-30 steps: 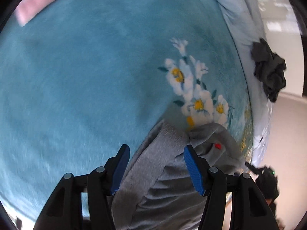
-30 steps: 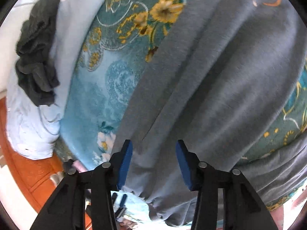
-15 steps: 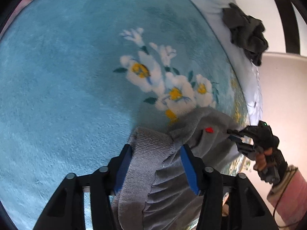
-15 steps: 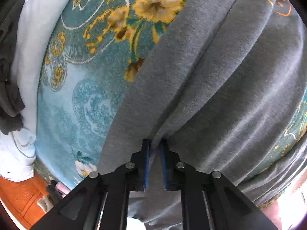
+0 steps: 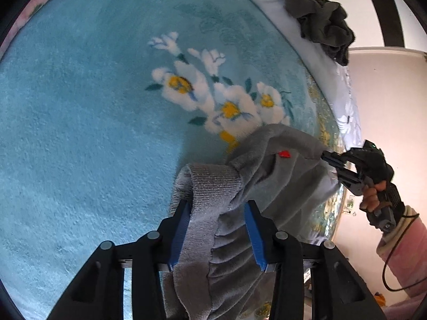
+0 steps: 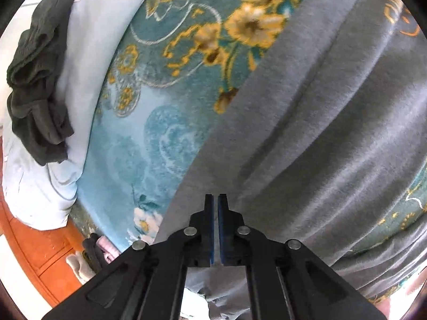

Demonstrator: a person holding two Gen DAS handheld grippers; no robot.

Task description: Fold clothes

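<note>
Left wrist view: my left hand-held gripper point(image 5: 217, 229) stands spread around the ribbed hem of a soft grey sweatshirt point(image 5: 269, 186) on the fleecy blue floral bed blanket point(image 5: 80, 120).

Right wrist view: my right hand-held gripper point(image 6: 215, 229) is pressed together, apparently pinching the sweatshirt's edge.

The left gripper point(image 5: 217, 229) stands with its blue pads point(image 5: 179, 233) apart, and the ribbed hem of a grey sweatshirt point(image 5: 269, 186) is bunched between them, touching the left pad. The sweatshirt lies on a turquoise blanket point(image 5: 80, 106) printed with white flowers point(image 5: 226, 101). At the far right, a hand point(image 5: 373, 192) in a pink sleeve point(image 5: 405, 245) holds the right gripper point(image 5: 333, 162) against the sweatshirt's edge, and a dark crumpled garment point(image 5: 320, 18) rests on pale bedding point(image 5: 315, 53) beyond.
</note>
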